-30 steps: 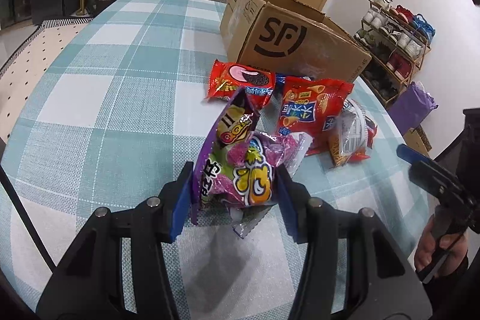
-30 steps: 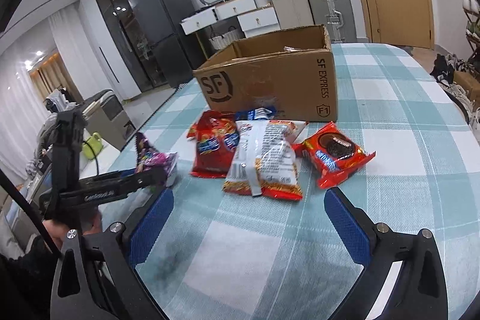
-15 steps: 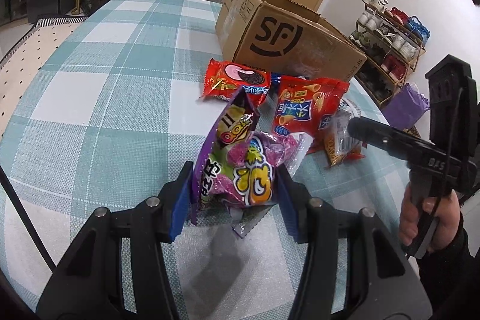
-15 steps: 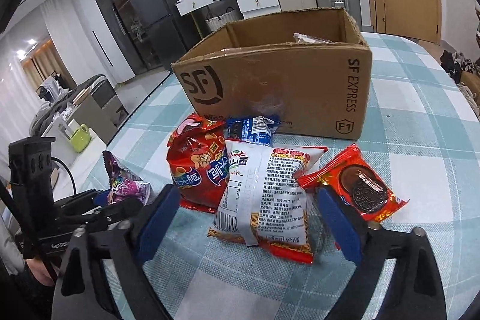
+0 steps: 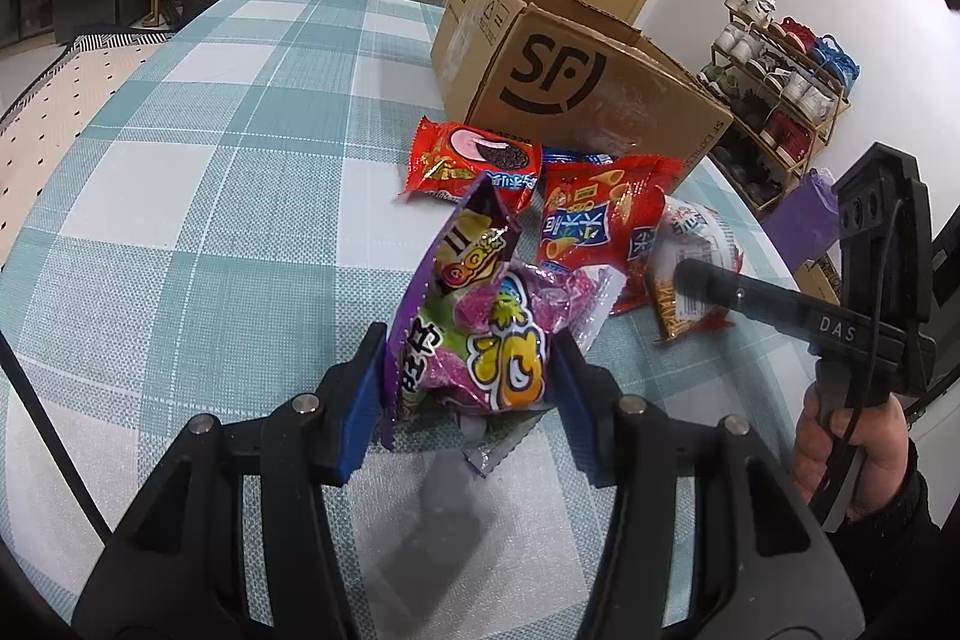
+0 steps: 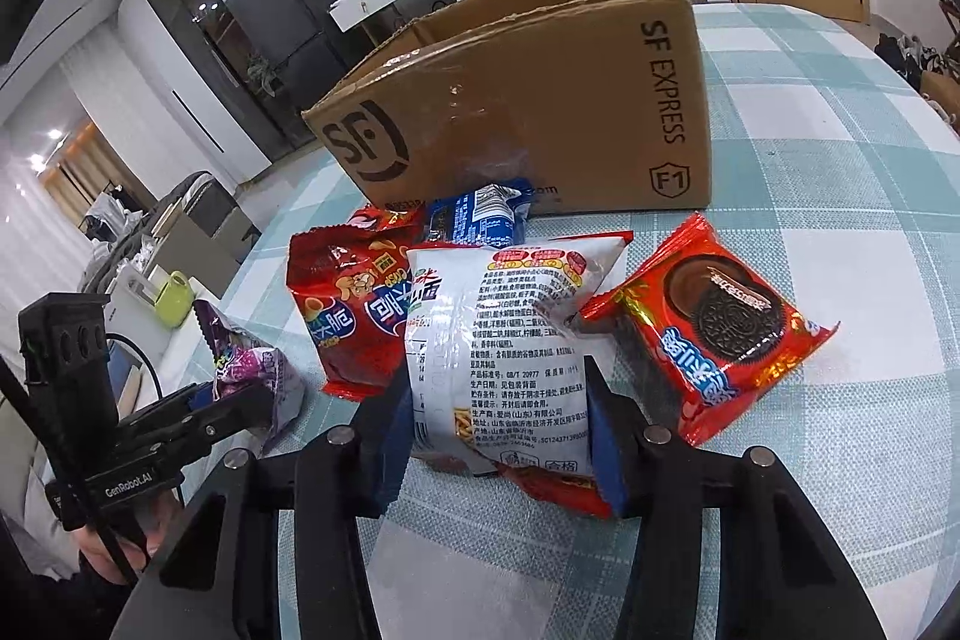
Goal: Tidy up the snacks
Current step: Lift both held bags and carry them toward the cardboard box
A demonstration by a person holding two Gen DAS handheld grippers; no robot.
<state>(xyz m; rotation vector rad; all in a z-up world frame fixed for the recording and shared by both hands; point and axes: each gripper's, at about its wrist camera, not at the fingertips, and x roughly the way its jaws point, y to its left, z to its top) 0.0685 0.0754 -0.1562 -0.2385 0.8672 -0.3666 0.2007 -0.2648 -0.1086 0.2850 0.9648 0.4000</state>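
A tabletop (image 5: 198, 112) under a teal-and-white checked cloth carries an open cardboard box (image 6: 540, 100) printed with SF EXPRESS, standing at the far side of the snack pile. Against the foot of the box lies a small blue packet (image 6: 480, 217), partly covered by the others. In front of it, side by side and overlapping, lie a red chip bag (image 6: 348, 310) and a white noodle-snack bag (image 6: 498, 340) with its printed back up; just to the right of the white bag, touching its edge, lies a red sandwich-cookie packet (image 6: 720, 328), flat on the cloth. A second red cookie packet (image 5: 474, 160) shows in the left wrist view, near the box corner. The right gripper (image 6: 498, 436) sits over the near end of the white noodle-snack bag; its jaws have just been closing, and the blue pads now press on both sides of the bag, which buckles between them. The left gripper (image 5: 468, 370), well apart to the left of the pile, is clamped on a purple candy bag (image 5: 480, 316), which stands upright between its pads with its bottom corner just above or on the cloth; I cannot tell which. A person's hand (image 5: 840, 436) grips the right gripper's handle at the edge of the left wrist view.
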